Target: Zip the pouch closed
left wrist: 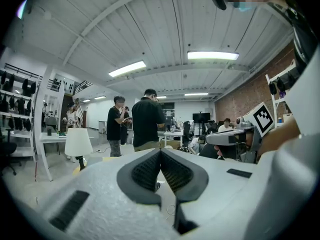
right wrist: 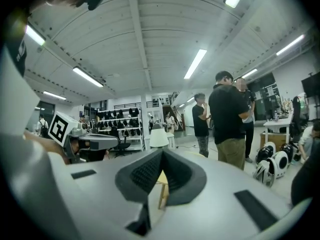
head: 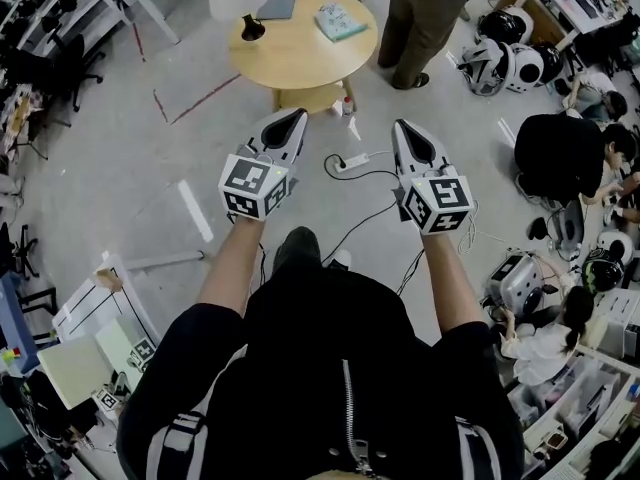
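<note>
Pouch (head: 340, 20), seemingly the flat pale teal soft packet, lying near the far right edge of the round light wooden table (head: 290, 63); zip too small to read. Zipping not begun, by the look. Well short of the table, over bare floor: left white gripper (head: 292, 121) and right white gripper (head: 404, 132), both pinched together, empty. Next: stepping closer, parting both, steadying fabric, catching the pull.
</note>
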The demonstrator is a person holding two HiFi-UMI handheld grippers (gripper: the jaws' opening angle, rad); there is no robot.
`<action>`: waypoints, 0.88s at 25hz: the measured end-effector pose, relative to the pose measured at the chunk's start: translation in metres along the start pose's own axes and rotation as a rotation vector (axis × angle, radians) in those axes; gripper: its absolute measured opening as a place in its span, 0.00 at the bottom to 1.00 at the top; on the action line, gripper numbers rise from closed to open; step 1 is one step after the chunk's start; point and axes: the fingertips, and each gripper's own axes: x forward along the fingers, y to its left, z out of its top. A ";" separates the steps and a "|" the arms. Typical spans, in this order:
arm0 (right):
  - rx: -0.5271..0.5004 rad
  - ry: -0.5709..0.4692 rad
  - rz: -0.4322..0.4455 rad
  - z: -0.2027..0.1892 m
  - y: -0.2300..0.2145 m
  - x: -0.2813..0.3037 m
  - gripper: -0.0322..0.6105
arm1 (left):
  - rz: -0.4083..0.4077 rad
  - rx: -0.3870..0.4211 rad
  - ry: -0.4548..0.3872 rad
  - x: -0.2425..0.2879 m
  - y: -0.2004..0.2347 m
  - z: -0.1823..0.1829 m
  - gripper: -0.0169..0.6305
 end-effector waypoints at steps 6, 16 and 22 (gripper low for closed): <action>0.006 0.004 0.016 0.000 -0.011 0.006 0.06 | 0.013 -0.005 0.004 0.014 0.002 0.001 0.02; 0.008 0.034 0.016 -0.008 -0.037 0.062 0.06 | -0.008 -0.039 0.008 0.070 0.040 -0.012 0.02; -0.002 0.057 0.023 0.000 -0.072 0.131 0.06 | -0.022 -0.046 0.004 0.132 0.085 -0.011 0.02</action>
